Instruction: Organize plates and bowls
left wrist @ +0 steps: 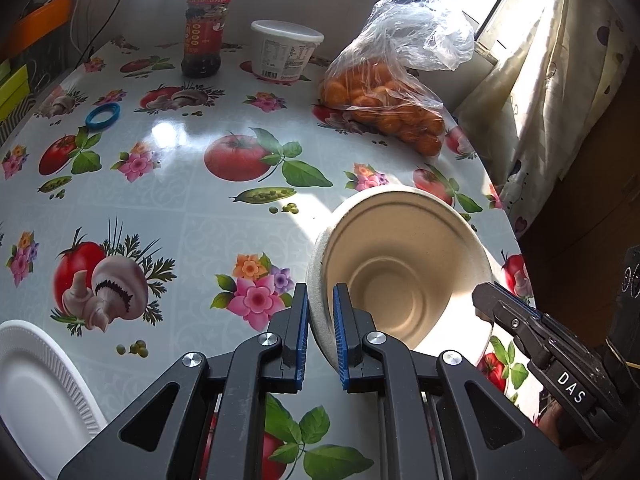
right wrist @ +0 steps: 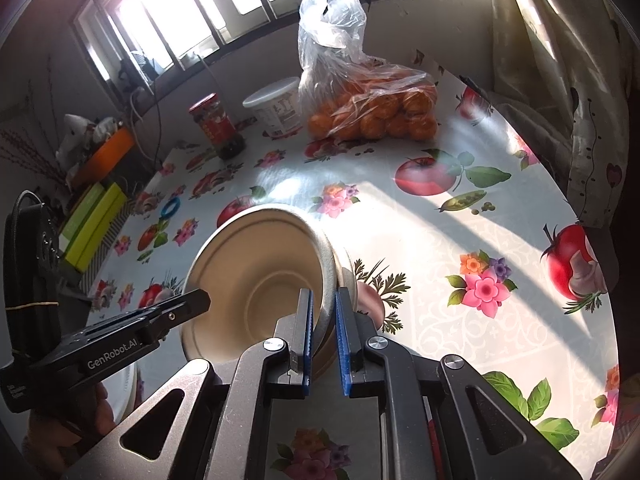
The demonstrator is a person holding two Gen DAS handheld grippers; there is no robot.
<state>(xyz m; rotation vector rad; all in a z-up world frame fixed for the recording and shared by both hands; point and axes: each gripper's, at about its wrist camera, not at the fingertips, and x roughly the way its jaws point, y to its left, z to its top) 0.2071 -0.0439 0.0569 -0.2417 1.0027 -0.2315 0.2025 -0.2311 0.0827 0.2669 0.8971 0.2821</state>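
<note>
A beige paper bowl point(left wrist: 396, 272) is held tilted above the table between both grippers. My left gripper point(left wrist: 321, 304) is shut on its left rim. My right gripper point(right wrist: 323, 308) is shut on the opposite rim of the bowl point(right wrist: 260, 280), where a second rim edge point(right wrist: 347, 276) shows just behind the first. The right gripper also shows in the left wrist view point(left wrist: 486, 296), and the left gripper in the right wrist view point(right wrist: 200, 302). A white foam plate point(left wrist: 36, 384) lies on the table at the lower left.
A table with a fruit-and-flower oilcloth point(left wrist: 200, 208) holds a bag of oranges point(left wrist: 384, 100), a white tub point(left wrist: 284, 50), a dark sauce jar point(left wrist: 204, 36) and a blue ring point(left wrist: 103, 115). A curtain point(left wrist: 560, 80) hangs at the right edge.
</note>
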